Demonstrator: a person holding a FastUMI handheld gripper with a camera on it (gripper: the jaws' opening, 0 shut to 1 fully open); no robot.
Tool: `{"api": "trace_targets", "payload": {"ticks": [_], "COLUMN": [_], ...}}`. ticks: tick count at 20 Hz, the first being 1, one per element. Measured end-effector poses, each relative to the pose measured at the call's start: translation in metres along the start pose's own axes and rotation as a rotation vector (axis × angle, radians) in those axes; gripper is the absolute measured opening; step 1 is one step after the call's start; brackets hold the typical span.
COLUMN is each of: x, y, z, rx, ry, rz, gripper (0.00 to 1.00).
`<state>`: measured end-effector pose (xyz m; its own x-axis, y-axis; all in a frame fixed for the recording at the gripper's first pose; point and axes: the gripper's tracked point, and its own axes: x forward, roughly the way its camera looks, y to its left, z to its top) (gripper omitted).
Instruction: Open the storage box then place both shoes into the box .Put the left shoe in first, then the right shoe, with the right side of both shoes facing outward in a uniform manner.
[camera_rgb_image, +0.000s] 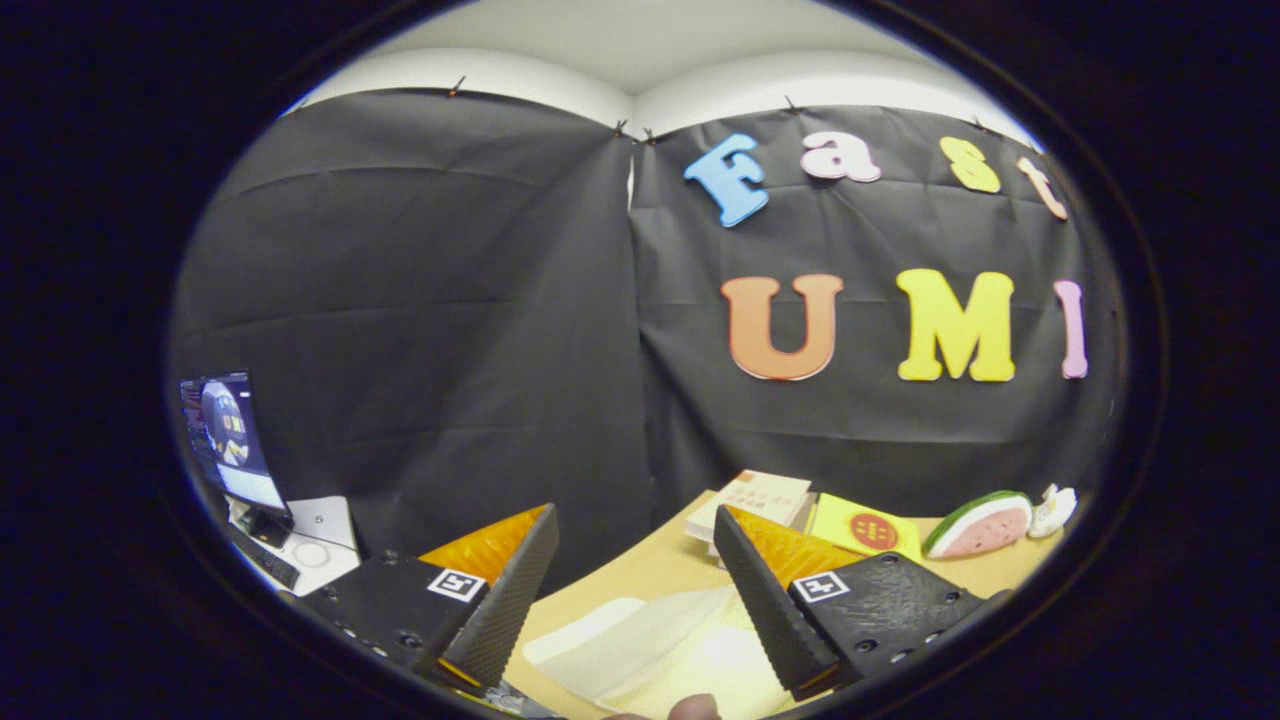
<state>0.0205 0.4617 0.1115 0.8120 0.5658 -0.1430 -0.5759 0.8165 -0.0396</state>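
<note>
The gripper (635, 560) has its fingers spread apart, clamping nothing. Between them at 6 o'clock lies a pale shoe (660, 650) on the wooden table (640, 572). At 1 o'clock sit books (757, 498) and a watermelon-slice toy (978, 524); a monitor (232, 440) stands at 10 o'clock.

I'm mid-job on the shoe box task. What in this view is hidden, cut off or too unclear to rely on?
- Pale object on the table, between the open, empty tongs: close and washed out; box or shoe, cannot tell.
- Fingertip at the near edge: cut off.
- Books: partly behind one finger.
- Monitor: too small and distorted.
- Watermelon-slice toy, white figure: edge distortion blurs detail.
</note>
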Motion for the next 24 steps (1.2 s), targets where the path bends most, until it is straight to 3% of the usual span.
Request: {"api": "trace_targets", "payload": {"ticks": [3, 10, 17, 20, 24], "x": [-0.035, -0.136, -0.23, -0.237, -0.216], "y": [-0.057, -0.228, -0.393, -0.427, -0.422], "z": [-0.009, -0.036, -0.123, -0.179, -0.238], "rx": [0.017, 0.001, 0.016, 0.075, 0.143], "ry": [0.006, -0.021, 0.071, 0.18, 0.31], "rz": [-0.047, -0.244, -0.468, -0.494, -0.435], "gripper": [0.96, 0.95, 0.95, 0.96, 0.96]}}
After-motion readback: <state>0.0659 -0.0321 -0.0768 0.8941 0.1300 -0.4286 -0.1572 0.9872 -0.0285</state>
